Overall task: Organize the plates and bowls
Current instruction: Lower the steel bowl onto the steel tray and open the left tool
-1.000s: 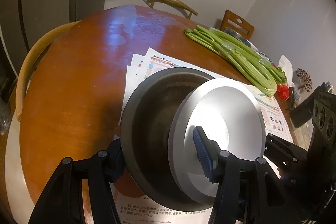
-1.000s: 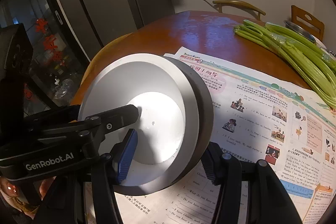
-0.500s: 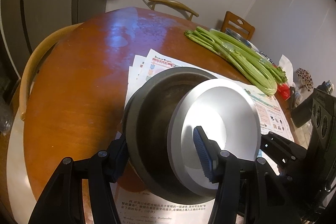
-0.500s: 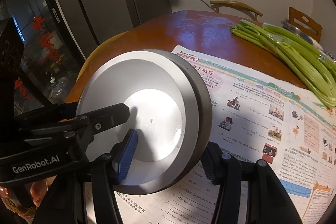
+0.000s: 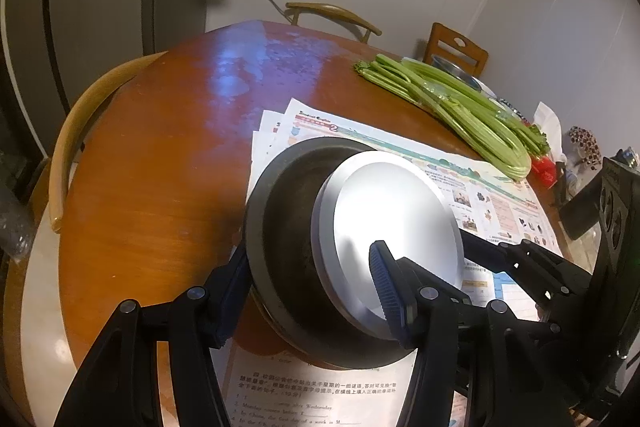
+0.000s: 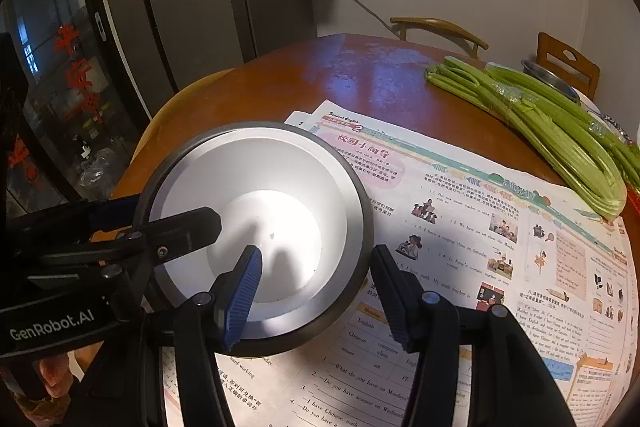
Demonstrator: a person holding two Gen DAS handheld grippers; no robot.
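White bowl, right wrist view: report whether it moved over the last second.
Yes, the white bowl shifted down-left, exposing the top-left corner of the newspaper.

We cannot see the dark bowl's (image 5: 288, 247) base, hidden behind the white bowl (image 5: 392, 227). The newspaper (image 6: 500, 227) beneath the dark bowl runs off the lower edge. Beyond the celery (image 6: 560, 131), a metal dish (image 6: 550, 77) is mostly hidden.

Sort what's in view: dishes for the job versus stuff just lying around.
For the job:
- dark bowl
- white bowl nested in it
- metal bowl at the table's far edge

Lying about:
- celery
- newspaper sheets
- red packet
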